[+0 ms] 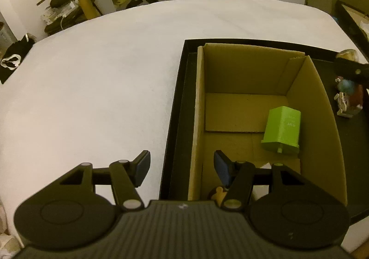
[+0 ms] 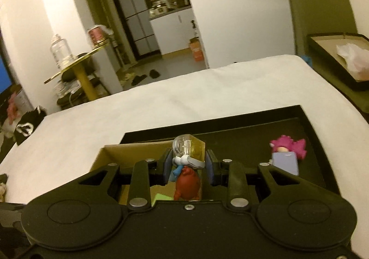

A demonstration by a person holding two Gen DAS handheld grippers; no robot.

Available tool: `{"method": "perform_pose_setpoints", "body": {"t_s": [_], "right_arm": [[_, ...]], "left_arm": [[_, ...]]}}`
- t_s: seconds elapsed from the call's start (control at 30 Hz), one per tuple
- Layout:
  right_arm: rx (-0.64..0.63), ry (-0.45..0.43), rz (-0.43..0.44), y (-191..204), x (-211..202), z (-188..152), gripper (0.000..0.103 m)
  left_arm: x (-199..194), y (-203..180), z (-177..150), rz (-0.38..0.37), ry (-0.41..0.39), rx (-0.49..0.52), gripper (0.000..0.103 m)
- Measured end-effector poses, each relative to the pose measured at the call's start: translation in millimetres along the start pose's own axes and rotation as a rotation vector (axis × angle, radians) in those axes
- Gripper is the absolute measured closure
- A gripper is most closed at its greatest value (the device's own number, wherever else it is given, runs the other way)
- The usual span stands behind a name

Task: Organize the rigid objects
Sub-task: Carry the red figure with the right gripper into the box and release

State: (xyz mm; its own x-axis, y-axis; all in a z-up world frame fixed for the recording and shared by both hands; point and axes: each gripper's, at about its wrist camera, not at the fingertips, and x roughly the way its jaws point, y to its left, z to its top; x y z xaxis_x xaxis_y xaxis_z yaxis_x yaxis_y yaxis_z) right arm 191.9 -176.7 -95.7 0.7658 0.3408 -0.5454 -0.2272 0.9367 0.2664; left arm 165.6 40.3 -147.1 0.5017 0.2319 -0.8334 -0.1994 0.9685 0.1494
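Note:
An open cardboard box (image 1: 322, 106) stands in a black tray (image 1: 180, 106) on a white table. A green plastic block (image 1: 282, 131) lies inside the box at the right. My left gripper (image 1: 182, 168) is open and empty, straddling the box's left wall at its near end. My right gripper (image 2: 189, 166) is shut on a toy figure (image 2: 188, 181) with a red body and a clear yellow-tinted top, held above the box (image 2: 103, 155). That figure and gripper also show at the left wrist view's right edge (image 1: 348, 95). A pink-haired toy (image 2: 288, 153) stands in the tray (image 2: 253, 134).
A small brown object (image 1: 218, 192) lies in the box's near corner, partly hidden by my left gripper. A second dark tray (image 2: 334, 63) with a white bag sits past the table's right edge. A gold side table (image 2: 78, 67) stands far left.

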Motion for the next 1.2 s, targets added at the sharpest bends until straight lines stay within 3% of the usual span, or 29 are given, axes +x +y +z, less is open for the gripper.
{"method": "perform_pose_setpoints", "body": {"t_s": [0.17, 0.33, 0.47, 0.77, 0.9, 1.2], "right_arm": [[-0.048, 0.021, 0.021, 16.8, 7.2, -6.1, 0.073], [-0.096, 0.042, 0.043, 30.0, 12.4, -13.2, 0.073], [-0.132, 0.059, 0.04, 40.9, 17.3, -18.5, 0.073], [-0.218, 0.089, 0.006, 61.4, 32.6, -29.3, 0.071], [-0.246, 0.093, 0.002, 68.5, 31.7, -32.3, 0.058], [-0.183, 0.075, 0.011, 56.0, 14.2, -29.2, 0.053]], "left_arm": [[5.1, 3.5, -4.2, -0.031, 0.001, 0.003, 0.049], [10.7, 8.9, -6.1, -0.077, 0.013, -0.019, 0.079], [10.5, 6.7, -7.8, -0.116, 0.002, -0.005, 0.094], [13.1, 10.2, -10.5, -0.144, -0.002, -0.002, 0.095], [13.7, 14.2, -9.4, -0.152, 0.004, -0.006, 0.094], [11.8, 10.7, -5.5, -0.131, 0.014, -0.006, 0.094]]}}
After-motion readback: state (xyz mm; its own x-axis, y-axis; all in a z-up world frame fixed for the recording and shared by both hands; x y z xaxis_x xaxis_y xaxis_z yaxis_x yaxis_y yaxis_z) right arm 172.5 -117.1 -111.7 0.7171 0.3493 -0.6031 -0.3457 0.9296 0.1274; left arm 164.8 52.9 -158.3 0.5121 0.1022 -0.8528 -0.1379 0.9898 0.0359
